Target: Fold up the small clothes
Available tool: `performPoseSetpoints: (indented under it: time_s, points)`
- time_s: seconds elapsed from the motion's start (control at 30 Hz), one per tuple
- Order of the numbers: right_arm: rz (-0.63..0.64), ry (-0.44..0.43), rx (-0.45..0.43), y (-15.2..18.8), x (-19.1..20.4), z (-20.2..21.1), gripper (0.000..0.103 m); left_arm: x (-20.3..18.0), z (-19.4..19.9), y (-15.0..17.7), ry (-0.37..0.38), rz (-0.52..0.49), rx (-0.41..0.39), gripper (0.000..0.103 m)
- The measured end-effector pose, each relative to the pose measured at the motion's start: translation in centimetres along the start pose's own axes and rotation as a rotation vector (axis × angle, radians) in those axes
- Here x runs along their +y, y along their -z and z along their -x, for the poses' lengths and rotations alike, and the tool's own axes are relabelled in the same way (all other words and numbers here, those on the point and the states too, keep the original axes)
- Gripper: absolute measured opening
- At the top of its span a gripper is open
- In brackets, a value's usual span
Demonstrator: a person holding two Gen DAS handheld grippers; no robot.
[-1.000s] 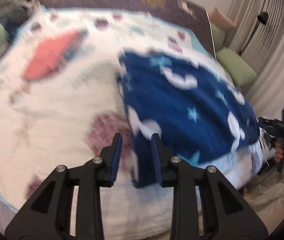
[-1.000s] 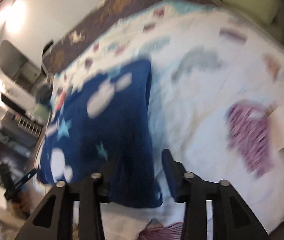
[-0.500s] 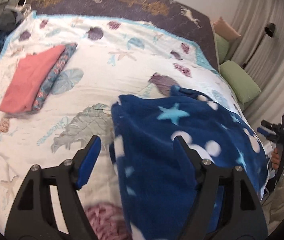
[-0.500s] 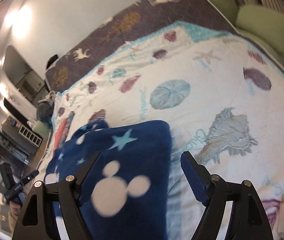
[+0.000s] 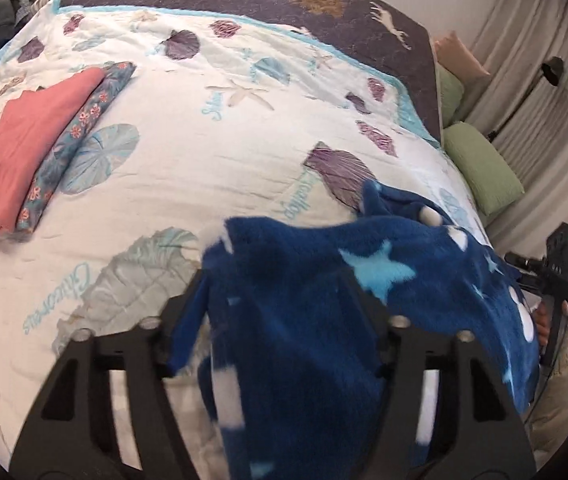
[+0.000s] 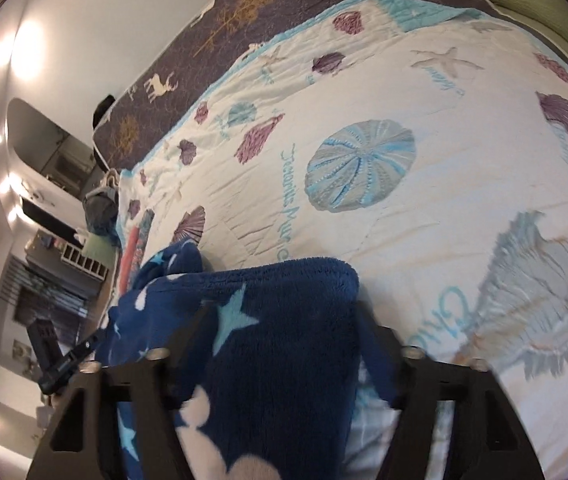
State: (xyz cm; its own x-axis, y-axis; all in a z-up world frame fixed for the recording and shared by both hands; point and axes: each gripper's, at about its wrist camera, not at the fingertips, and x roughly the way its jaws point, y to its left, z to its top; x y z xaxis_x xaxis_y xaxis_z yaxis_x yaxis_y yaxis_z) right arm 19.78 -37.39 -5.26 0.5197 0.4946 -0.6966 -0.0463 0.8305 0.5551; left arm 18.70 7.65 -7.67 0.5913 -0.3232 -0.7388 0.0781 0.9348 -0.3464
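Note:
A dark blue fleece garment (image 5: 363,300) with white spots and light blue stars lies on the near edge of the bed. It also shows in the right wrist view (image 6: 276,352). My left gripper (image 5: 276,308) is open, its jaws wide apart, with the fleece bunched between and over them. My right gripper (image 6: 284,336) is open too, jaws wide, the fleece lying between them. The right gripper's body shows at the right edge of the left wrist view (image 5: 555,276).
A folded coral garment (image 5: 24,144) on a folded floral one (image 5: 80,136) lies at the bed's left side. The shell-print quilt (image 5: 220,128) covers the bed. Green cushions (image 5: 479,168) and curtains stand on the right. Shelves (image 6: 64,272) are left of the bed.
Both grippers opened from nearly closed to wide apart and moved forward over the bed's near edge. The blue fleece now sits between each pair of jaws.

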Motion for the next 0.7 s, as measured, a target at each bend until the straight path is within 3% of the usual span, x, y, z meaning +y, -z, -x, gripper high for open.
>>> performPoseSetpoints:
  time_s: [0.03,0.07,0.13,0.23,0.3,0.37,0.53,0.6,0.7]
  points:
    - [0.005,0.013,0.007,-0.1,0.1,-0.3,0.019,0.3,-0.3,-0.2,0.002,0.017,0.006,0.026]
    - [0.010,0.023,0.011,0.0,0.3,-0.4,0.006,0.6,-0.4,-0.3,0.004,0.035,0.011,0.012]
    - [0.008,0.001,-0.035,0.2,0.7,0.6,0.006,0.9,0.9,-0.3,0.024,0.078,-0.049,0.011]
    - [0.059,-0.111,-0.191,0.7,2.4,4.9,0.006,0.2,5.3,-0.1,0.108,0.074,-0.198,0.011]
    - [0.105,-0.128,-0.269,1.0,3.4,7.2,0.006,0.0,6.7,-0.2,0.111,0.056,-0.260,0.012]
    - [0.160,-0.043,-0.286,0.8,4.1,7.1,0.007,0.1,5.3,-0.4,0.048,0.019,-0.240,0.013]
    - [0.025,0.192,-0.084,0.2,0.1,-0.7,0.012,0.8,-1.2,0.9,-0.062,0.026,-0.040,0.017]
    - [-0.033,0.182,-0.076,1.1,-1.0,-1.1,0.014,0.5,-0.2,1.3,-0.089,0.009,-0.071,0.020]
    - [-0.032,0.204,-0.190,1.7,-0.6,2.4,0.023,-0.1,3.4,1.2,-0.111,-0.021,-0.145,0.022]
